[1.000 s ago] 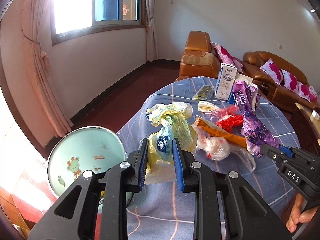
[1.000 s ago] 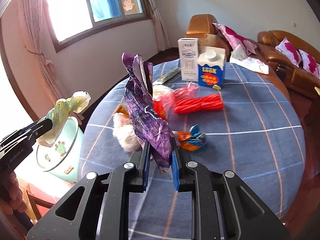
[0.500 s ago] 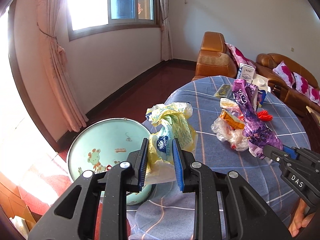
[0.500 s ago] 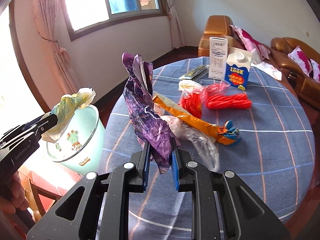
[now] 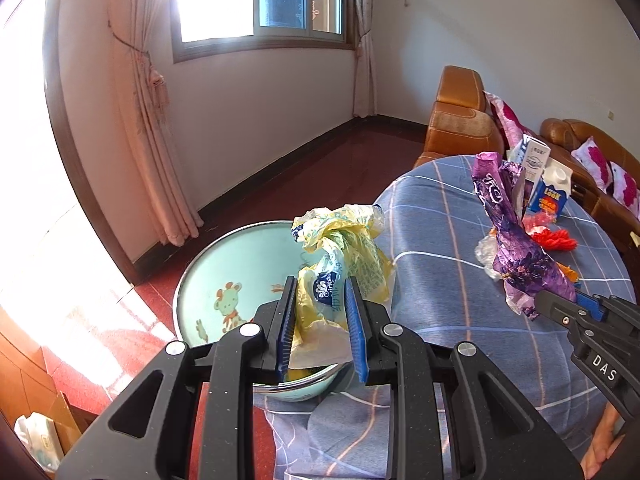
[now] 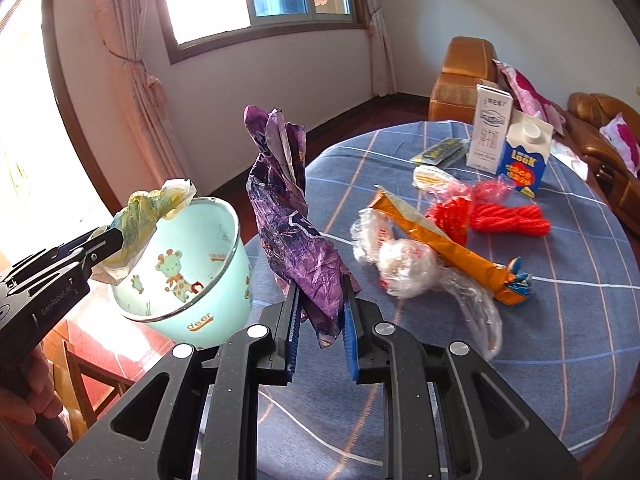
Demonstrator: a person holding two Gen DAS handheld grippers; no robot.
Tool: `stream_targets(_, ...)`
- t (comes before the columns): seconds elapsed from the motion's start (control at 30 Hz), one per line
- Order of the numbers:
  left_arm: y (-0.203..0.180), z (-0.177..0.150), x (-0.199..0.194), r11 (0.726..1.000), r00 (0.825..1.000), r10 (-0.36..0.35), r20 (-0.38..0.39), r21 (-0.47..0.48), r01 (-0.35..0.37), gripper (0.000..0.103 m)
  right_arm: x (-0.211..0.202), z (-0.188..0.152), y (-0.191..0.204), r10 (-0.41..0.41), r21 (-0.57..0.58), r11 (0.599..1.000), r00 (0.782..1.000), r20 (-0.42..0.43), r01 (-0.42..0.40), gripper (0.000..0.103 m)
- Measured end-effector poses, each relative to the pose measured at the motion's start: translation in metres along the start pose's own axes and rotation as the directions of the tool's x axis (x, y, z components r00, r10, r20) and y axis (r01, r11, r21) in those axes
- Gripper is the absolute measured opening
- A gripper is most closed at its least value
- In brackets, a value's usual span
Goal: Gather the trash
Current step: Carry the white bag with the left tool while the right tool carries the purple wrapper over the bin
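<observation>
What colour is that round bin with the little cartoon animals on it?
Pale mint green bin, with a metal rim and giraffe pictures; clearest in the right wrist view.

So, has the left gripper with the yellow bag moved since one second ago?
Yes. The left gripper and its yellow bag went from over the table toward the green basin, now above its rim.

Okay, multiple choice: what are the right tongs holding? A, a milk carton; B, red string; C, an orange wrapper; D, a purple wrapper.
D: the right tongs are clamped on the crumpled purple wrapper; the orange wrapper, milk carton and red string lie on the table.
</observation>
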State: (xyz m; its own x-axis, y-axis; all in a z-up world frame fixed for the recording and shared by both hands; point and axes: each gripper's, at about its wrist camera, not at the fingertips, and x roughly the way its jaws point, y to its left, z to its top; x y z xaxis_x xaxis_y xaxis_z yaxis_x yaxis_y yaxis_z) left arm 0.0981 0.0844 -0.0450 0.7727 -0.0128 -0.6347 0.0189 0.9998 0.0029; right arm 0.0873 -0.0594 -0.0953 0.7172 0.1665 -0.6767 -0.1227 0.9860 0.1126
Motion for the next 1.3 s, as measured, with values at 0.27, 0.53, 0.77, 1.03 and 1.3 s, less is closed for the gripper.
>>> stream_targets(0.27,0.021,-0.002,0.006,0.999,0.999,0.030,-0.012,-0.037,-0.031,0.024,0.014,0.006,0.025,0.032,-0.037,0.999,0.999,-0.014,-0.032,0.020)
stream_targets(0.53,0.038,-0.004,0.017,0.997,0.998,0.053,-0.035,-0.060,-0.055,0.024,0.027,0.013,0.050,0.061,-0.080,0.995,0.998,-0.027,-0.063,0.020)
stream_targets(0.77,0.052,-0.003,0.025,0.994,0.996,0.073,-0.051,-0.083,-0.077,0.024,0.043,0.021,0.072,0.078,-0.110,0.991,0.996,-0.044,-0.082,0.020)
stream_targets(1.03,0.066,-0.004,0.034,0.989,0.994,0.091,-0.066,-0.107,-0.098,0.024,0.063,0.027,0.093,0.093,-0.128,0.987,0.994,-0.057,-0.099,0.020)
stream_targets(1.3,0.076,-0.006,0.052,0.985,0.990,0.101,-0.102,-0.129,-0.114,0.024,0.088,0.029,0.105,0.089,-0.142,0.985,0.992,-0.094,-0.102,0.020)
